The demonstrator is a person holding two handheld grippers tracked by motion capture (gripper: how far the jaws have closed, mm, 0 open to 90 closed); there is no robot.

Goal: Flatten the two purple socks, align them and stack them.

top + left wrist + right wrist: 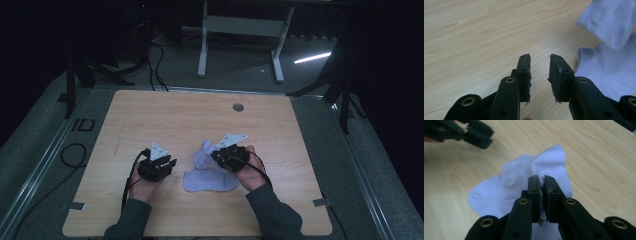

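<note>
Sock [524,177] pinched in right tool [542,178], left tool [539,58] empty

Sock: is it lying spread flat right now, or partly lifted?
Partly lifted. The right tongs are shut on the sock, pulling one end up into a bunch while the rest lies flat on the table.

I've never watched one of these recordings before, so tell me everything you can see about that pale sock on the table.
The sock is pale, bluish-white, of soft knitted fabric, and looks short. Its lower part lies flat and spread on the wooden table, while the upper part is lifted and bunched into a crumpled peak. The right tool is shut on that raised part, its black jaws nearly together with cloth pinched between them. The left tool stands slightly open beside the sock, not touching it.
</note>
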